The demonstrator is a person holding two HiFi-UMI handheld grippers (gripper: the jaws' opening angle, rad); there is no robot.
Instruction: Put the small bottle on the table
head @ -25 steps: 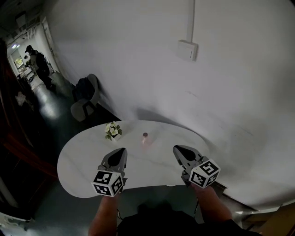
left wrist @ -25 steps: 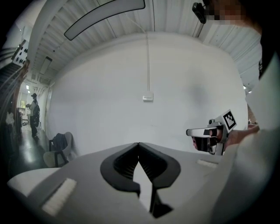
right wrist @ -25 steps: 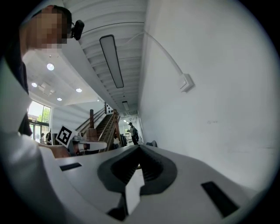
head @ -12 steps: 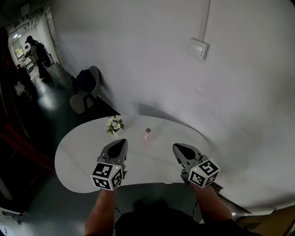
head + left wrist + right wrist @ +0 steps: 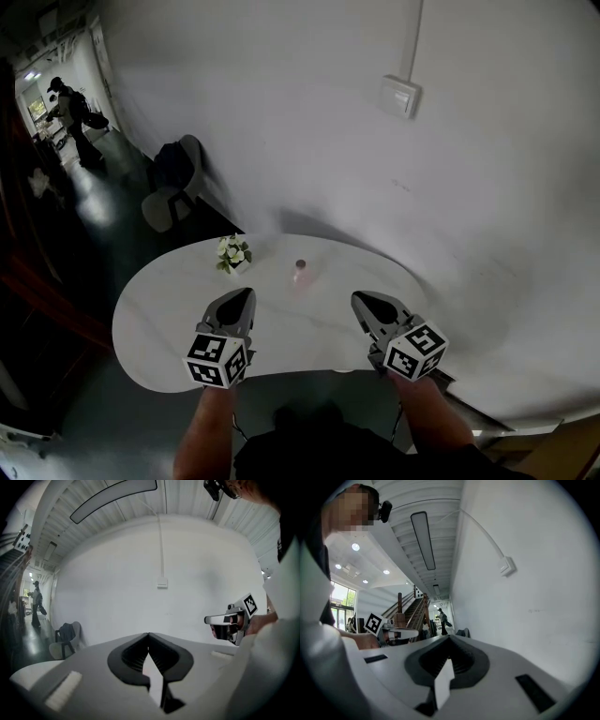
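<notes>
Two tools: left tool (image 5: 246,294) and right tool (image 5: 358,301) clenched, empty.
Done: bottle (image 5: 299,270) upright on far tabletop (image 5: 159,321).
Left: nothing, we judge.

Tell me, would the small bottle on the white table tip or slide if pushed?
It probably tips easily: the small bottle stands upright and looks taller than wide. Being so small, it is likely light. The table looks smooth and faintly reflective, so a low push might slide it instead.
</notes>
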